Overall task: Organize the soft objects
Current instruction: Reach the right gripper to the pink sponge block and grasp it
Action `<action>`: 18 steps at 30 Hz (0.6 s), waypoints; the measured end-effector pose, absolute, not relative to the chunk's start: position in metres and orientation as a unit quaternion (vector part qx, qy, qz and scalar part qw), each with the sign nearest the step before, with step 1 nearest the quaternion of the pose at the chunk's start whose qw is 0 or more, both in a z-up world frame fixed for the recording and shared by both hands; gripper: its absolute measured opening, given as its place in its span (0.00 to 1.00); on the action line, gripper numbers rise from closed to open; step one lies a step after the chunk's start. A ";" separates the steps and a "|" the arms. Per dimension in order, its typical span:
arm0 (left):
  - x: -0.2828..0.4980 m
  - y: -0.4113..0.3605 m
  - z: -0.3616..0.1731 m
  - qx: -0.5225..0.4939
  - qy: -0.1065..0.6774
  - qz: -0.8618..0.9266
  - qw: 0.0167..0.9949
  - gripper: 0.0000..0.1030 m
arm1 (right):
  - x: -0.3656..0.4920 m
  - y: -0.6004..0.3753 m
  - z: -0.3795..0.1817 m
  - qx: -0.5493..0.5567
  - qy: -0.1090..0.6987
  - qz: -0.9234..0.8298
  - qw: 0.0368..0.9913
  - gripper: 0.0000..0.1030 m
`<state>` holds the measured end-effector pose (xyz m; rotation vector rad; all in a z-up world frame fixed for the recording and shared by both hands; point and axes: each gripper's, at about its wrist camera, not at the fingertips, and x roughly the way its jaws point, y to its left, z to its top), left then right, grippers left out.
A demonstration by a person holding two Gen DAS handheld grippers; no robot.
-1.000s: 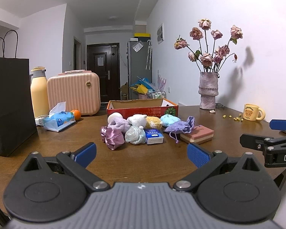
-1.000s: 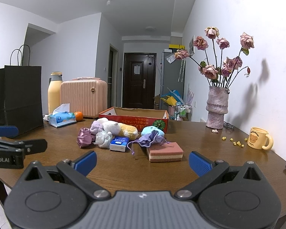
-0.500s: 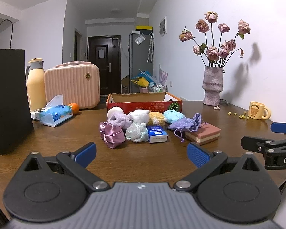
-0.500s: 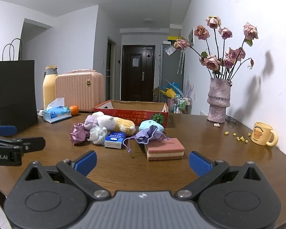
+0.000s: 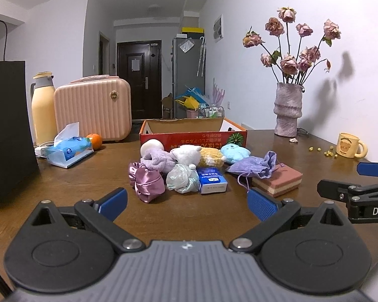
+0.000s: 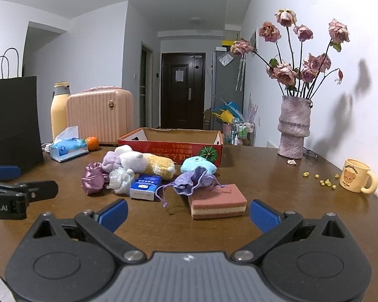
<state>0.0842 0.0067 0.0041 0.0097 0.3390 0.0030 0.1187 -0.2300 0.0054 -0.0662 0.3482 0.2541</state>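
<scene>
A pile of soft things lies mid-table before an open red cardboard box [image 5: 192, 138] [image 6: 171, 146]: a shiny pink pouch [image 5: 148, 182] [image 6: 92, 178], a pale mesh pouch [image 5: 182, 178], plush toys [image 5: 186, 154] [image 6: 138, 161], a blue tissue pack [image 5: 211, 180] [image 6: 145, 183], a lilac drawstring bag [image 5: 252, 167] [image 6: 192, 182] and a pink layered sponge [image 5: 277, 180] [image 6: 218, 201]. My left gripper [image 5: 186, 202] is open and empty, short of the pile. My right gripper [image 6: 187, 212] is open and empty, just before the sponge.
A black paper bag [image 5: 7, 130], a yellow flask [image 5: 43, 108], a pink case [image 5: 93, 110], a tissue box [image 5: 68, 148] and an orange [image 5: 94, 141] stand at left. A vase of dried roses [image 5: 288, 108] and a yellow mug [image 5: 349, 144] stand at right.
Both grippers have moved forward toward the pile, which now looks larger and nearer. Both stay open. Nothing on the table has moved.
</scene>
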 end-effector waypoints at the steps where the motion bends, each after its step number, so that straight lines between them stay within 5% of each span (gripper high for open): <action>1: 0.087 0.007 0.004 0.005 0.170 0.002 0.985 1.00 | 0.123 -0.230 0.005 -0.033 0.175 0.126 0.976 1.00; 18: 0.145 0.002 -0.001 0.007 0.202 0.005 0.979 1.00 | 0.185 -0.235 -0.011 -0.029 0.209 0.123 0.970 1.00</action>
